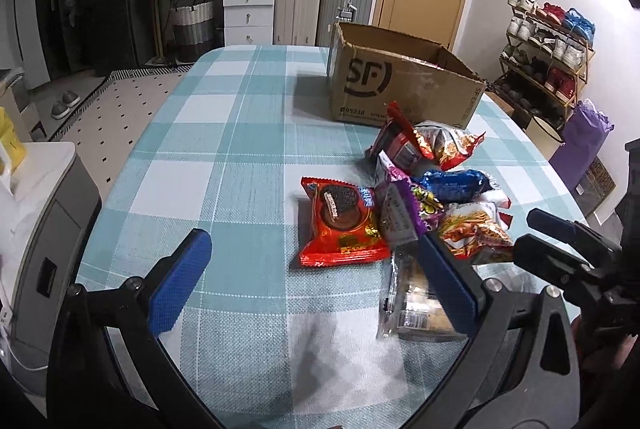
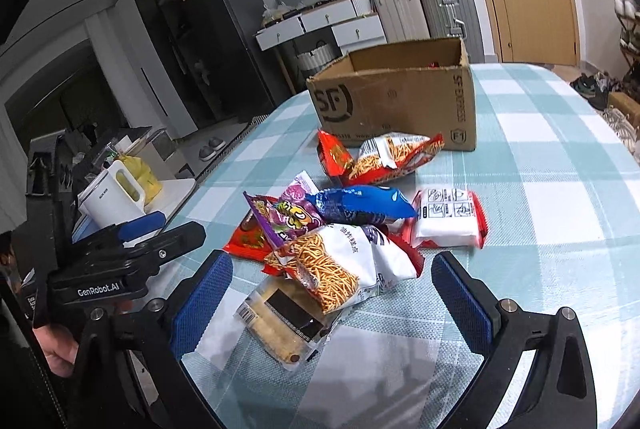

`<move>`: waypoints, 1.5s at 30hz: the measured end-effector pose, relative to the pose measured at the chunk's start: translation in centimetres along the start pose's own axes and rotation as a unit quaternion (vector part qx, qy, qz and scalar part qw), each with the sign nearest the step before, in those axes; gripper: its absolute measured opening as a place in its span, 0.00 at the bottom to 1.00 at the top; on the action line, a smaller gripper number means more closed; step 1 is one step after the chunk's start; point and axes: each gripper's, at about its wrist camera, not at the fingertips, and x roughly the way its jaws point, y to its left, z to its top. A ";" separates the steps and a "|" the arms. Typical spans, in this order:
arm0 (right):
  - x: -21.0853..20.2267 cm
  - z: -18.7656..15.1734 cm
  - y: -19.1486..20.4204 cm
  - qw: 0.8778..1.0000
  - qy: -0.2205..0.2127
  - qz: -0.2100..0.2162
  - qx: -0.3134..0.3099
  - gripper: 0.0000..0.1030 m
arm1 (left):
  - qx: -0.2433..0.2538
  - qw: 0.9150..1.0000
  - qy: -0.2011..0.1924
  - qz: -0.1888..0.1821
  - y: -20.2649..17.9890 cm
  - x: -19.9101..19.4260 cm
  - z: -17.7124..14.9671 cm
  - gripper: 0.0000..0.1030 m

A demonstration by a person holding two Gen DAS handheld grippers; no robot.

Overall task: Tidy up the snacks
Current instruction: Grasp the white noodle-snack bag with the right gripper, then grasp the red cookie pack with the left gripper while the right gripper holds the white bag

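- Left wrist view: my left gripper (image 1: 314, 279) hangs over the checked table (image 1: 224, 165), jaws wide apart and empty. The red cookie pack (image 1: 342, 225) lies at 12 o'clock between them, the snack pile (image 1: 440, 185) at 1, the cardboard box (image 1: 400, 81) beyond.
- Right wrist view: my right gripper (image 2: 332, 295) is spread, empty, above the clear cracker pack (image 2: 286, 325); a noodle-snack bag (image 2: 340, 265) overlaps it. The box (image 2: 396, 97) sits at 12, a white kettle (image 2: 114, 197) at 10.
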 end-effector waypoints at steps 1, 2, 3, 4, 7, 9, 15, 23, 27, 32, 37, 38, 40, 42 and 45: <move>0.3 0.0 -0.1 1.000 0.002 -0.001 0.001 0.99 | 0.000 1.000 0.001 -0.002 0.0 0.2 0.0 0.99; 0.6 0.0 -0.2 1.000 0.004 -0.001 0.001 0.99 | 0.000 1.000 0.002 -0.002 0.1 0.4 -0.1 0.99; 0.9 0.0 -0.3 1.000 0.006 0.000 0.001 0.99 | 0.001 1.000 0.003 -0.002 0.1 0.5 -0.1 0.99; 1.2 0.0 -0.4 1.000 0.009 -0.001 0.002 0.99 | 0.001 1.000 0.005 -0.002 0.1 0.8 -0.1 0.99; 2.2 0.1 -0.7 1.000 0.019 -0.002 0.008 0.99 | 0.001 1.000 0.007 0.000 0.3 1.3 -0.3 0.99; 2.8 0.1 -0.9 1.000 0.025 -0.002 0.012 0.99 | -0.002 1.000 0.010 -0.001 0.4 1.5 -0.4 0.99; 5.0 0.5 -1.4 0.998 0.054 -0.011 0.027 0.99 | -0.017 1.000 0.016 -0.005 1.4 2.4 -0.1 0.99; 7.3 1.3 -2.4 0.995 0.072 0.001 0.062 0.98 | -0.026 0.999 0.024 -0.011 2.2 3.4 0.0 0.99; 7.8 1.2 -2.4 0.995 0.073 0.011 0.059 0.79 | -0.030 0.999 0.027 -0.013 2.6 3.7 0.1 0.99; 7.5 1.0 -2.7 0.995 0.067 0.028 0.070 0.67 | -0.035 0.999 0.032 -0.014 2.9 4.3 0.1 0.99; 6.9 0.8 -2.5 0.996 0.055 0.031 0.064 0.57 | -0.036 0.999 0.036 -0.015 3.1 4.6 0.1 0.99; 6.9 0.8 -2.4 0.996 0.054 0.031 0.063 0.57 | -0.035 0.999 0.036 -0.015 3.1 4.7 0.1 0.99; 6.8 0.8 -2.4 0.996 0.052 0.032 0.064 0.57 | -0.034 0.999 0.038 -0.013 3.1 4.8 0.1 0.99; 6.7 0.6 -2.5 0.996 0.051 0.032 0.065 0.56 | -0.034 0.999 0.039 -0.013 3.1 4.8 0.1 0.99; 6.2 0.5 -2.8 0.996 0.048 0.032 0.066 0.56 | -0.034 0.998 0.043 -0.015 3.1 4.9 0.1 0.99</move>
